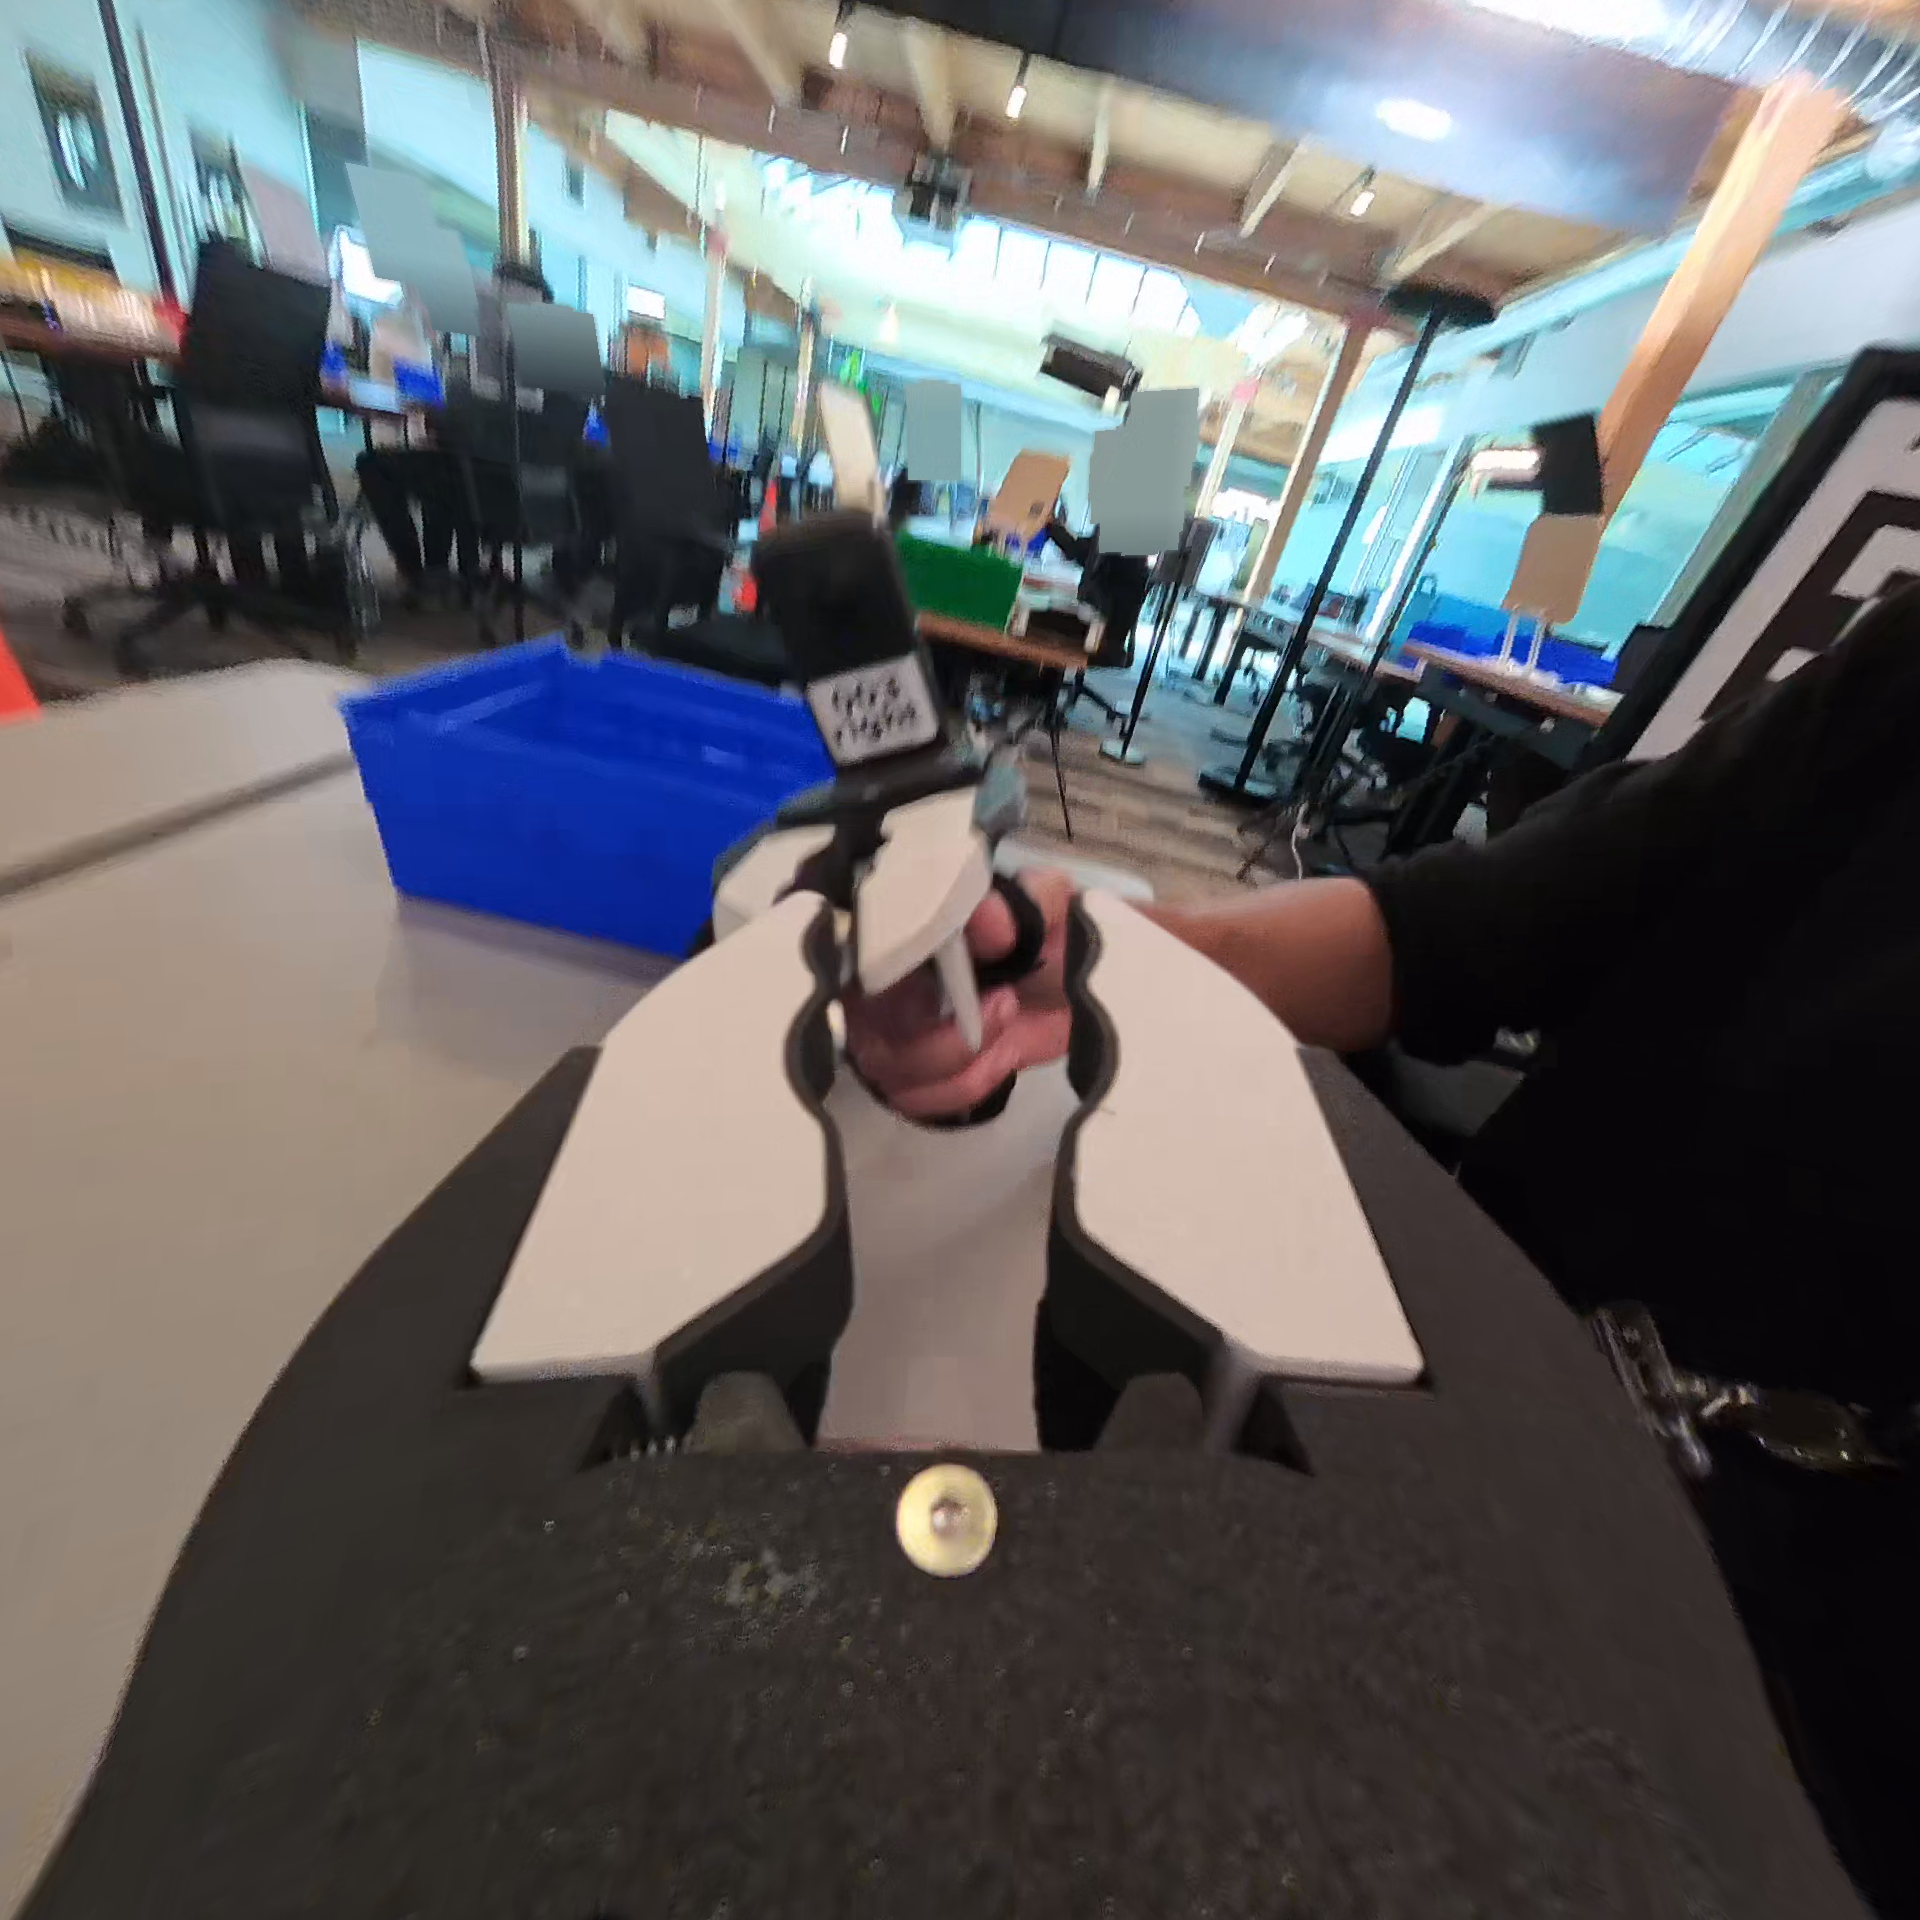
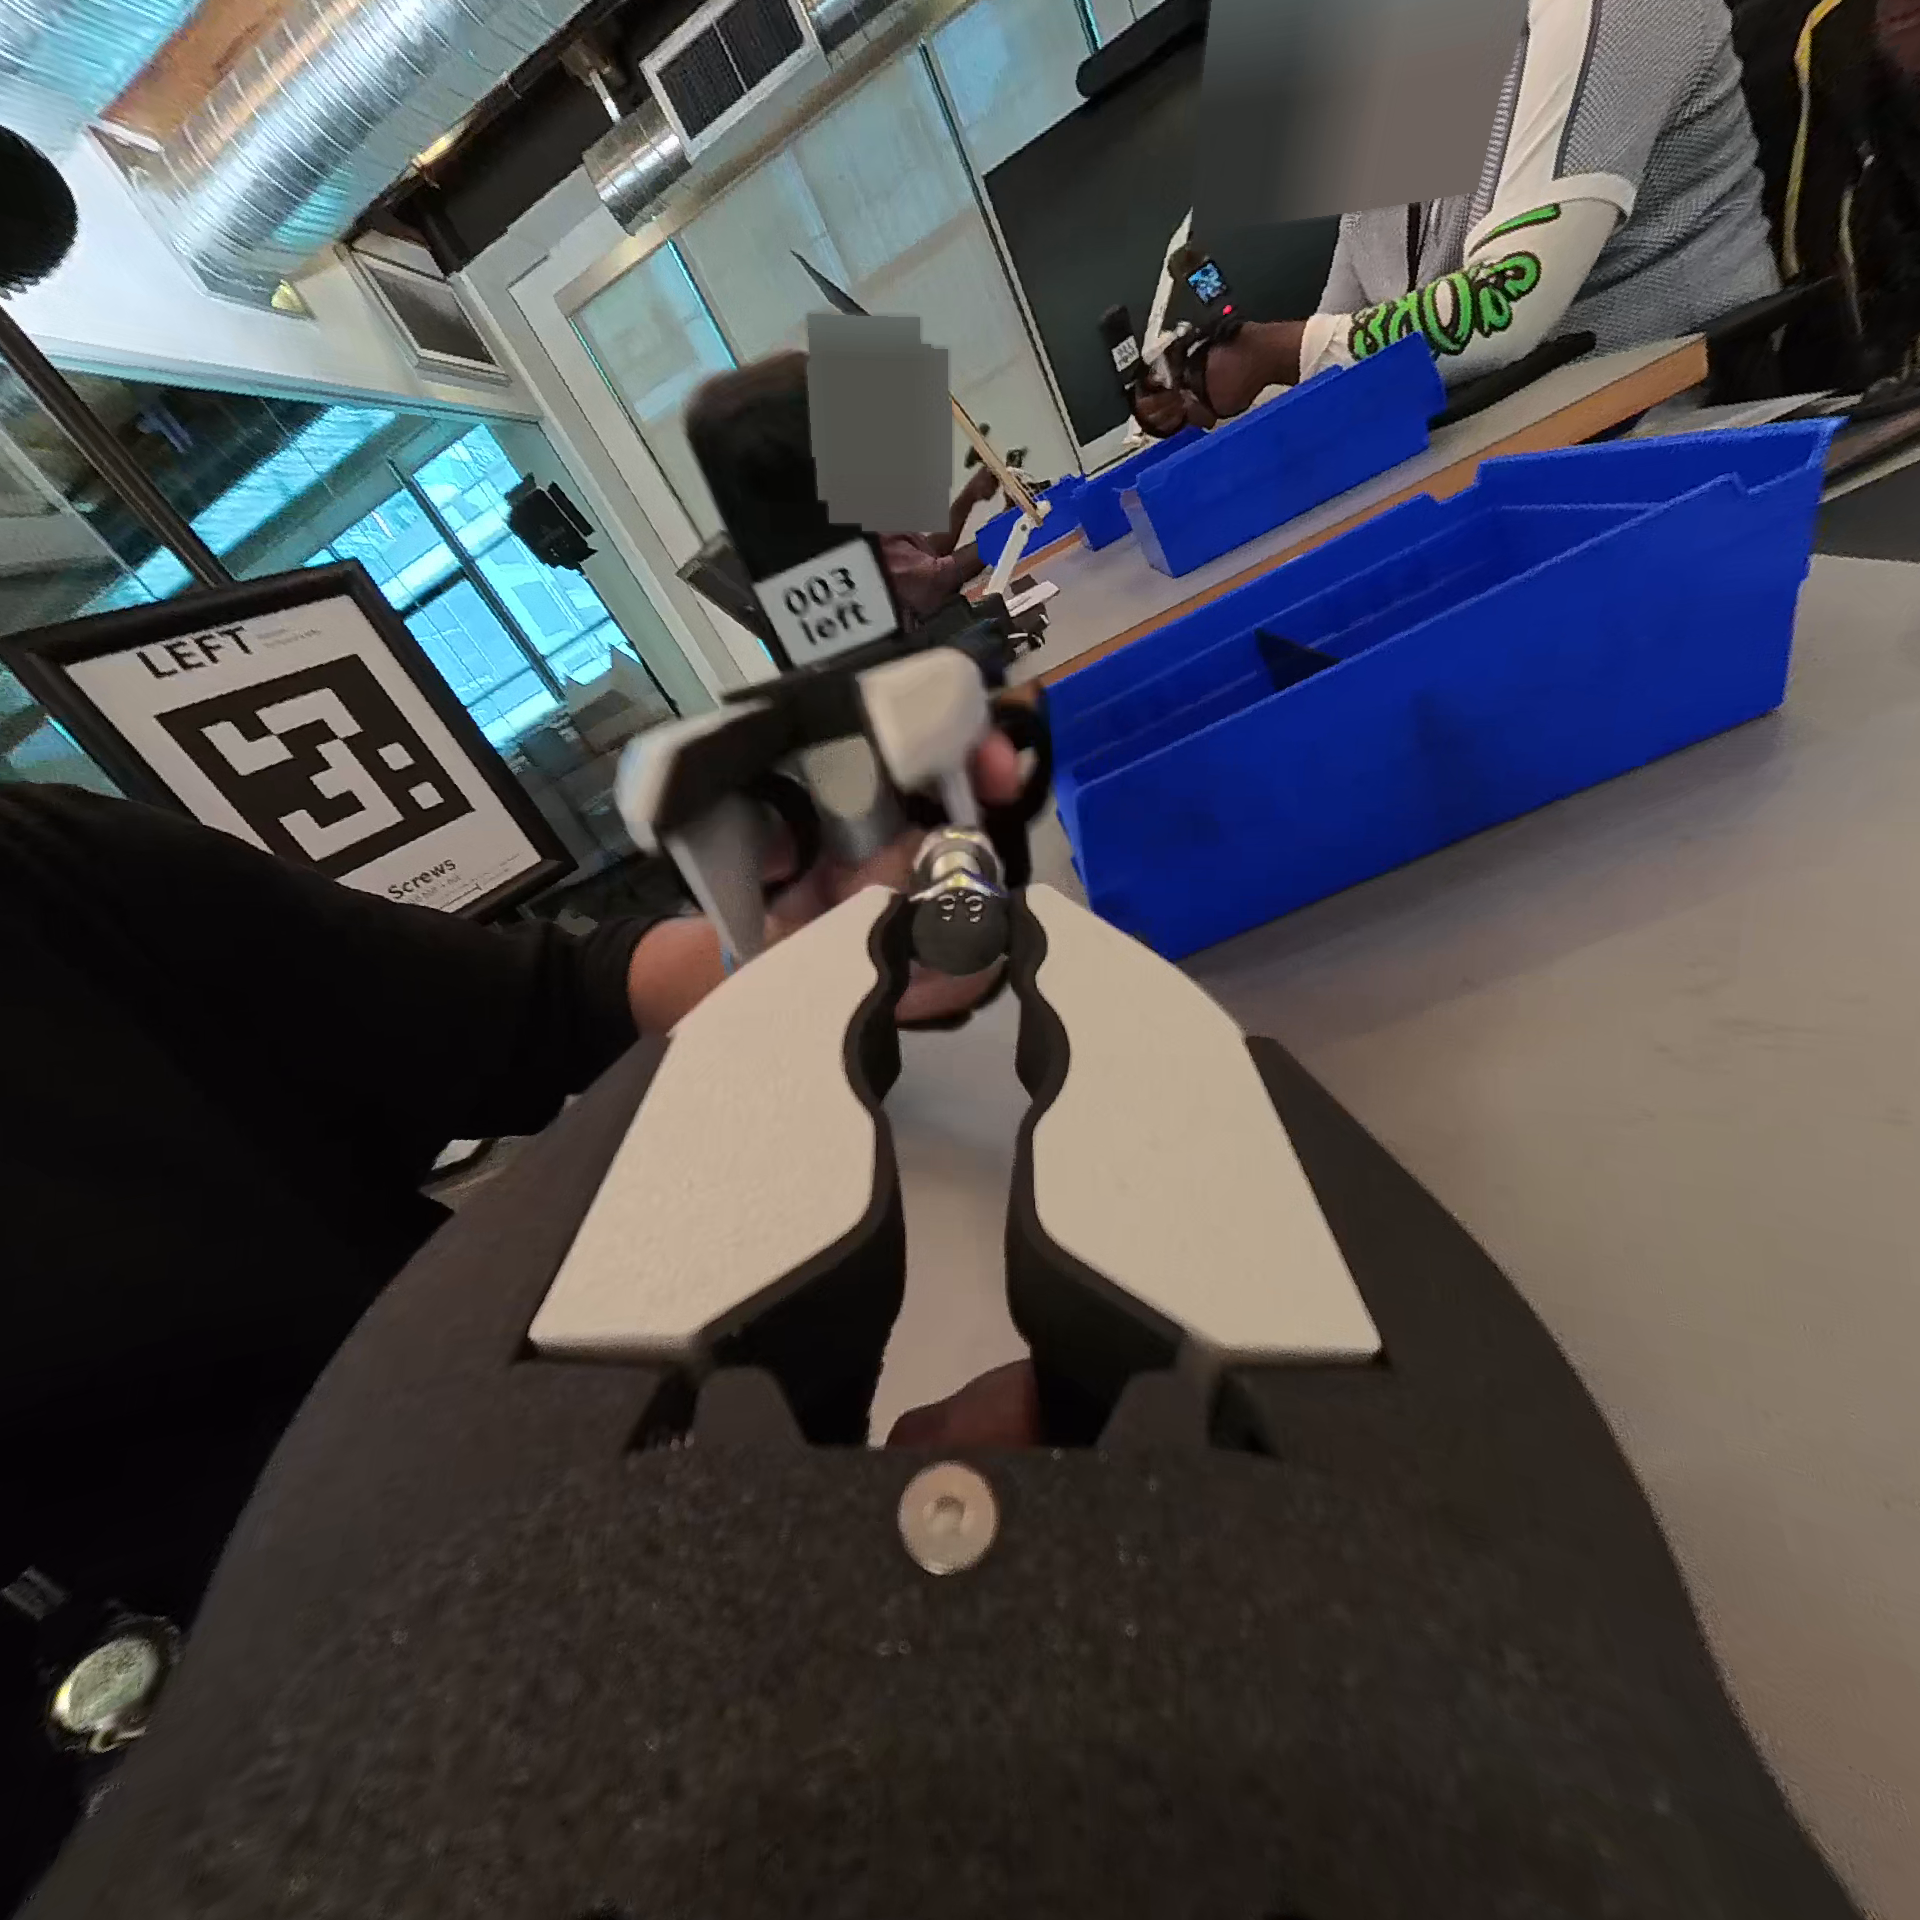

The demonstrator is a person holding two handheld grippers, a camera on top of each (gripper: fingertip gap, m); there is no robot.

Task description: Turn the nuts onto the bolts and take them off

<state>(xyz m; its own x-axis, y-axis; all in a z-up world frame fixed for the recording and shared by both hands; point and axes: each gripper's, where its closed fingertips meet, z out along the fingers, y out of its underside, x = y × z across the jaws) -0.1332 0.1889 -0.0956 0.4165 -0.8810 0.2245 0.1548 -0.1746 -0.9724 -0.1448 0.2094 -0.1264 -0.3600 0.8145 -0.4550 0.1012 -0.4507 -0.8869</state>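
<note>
A grey table fills the lower half of both views. On it stands a long blue bin with dividers; what lies inside is hidden by its walls. A framed sign with a black-and-white marker stands upright at the table's edge, beside the person's dark sleeve.

The two tools are held up above the table, facing each other nose to nose. The left gripper has its fingers spread moderately wide with nothing between them; from the right wrist view, one of its thin white fingers reaches close to the shiny part of the bolt. The right gripper is narrowed, its tips pinching the dark round end of a bolt, which points away toward the other tool. The right hand squeezes that tool's handle.

A bright metal nut appears to sit on the bolt's shaft, just beyond the dark end. So one nut seems at least partly threaded. Whether it is going on or coming off cannot be told, and any other bolts are out of sight, so most of the task probably remains.
</note>
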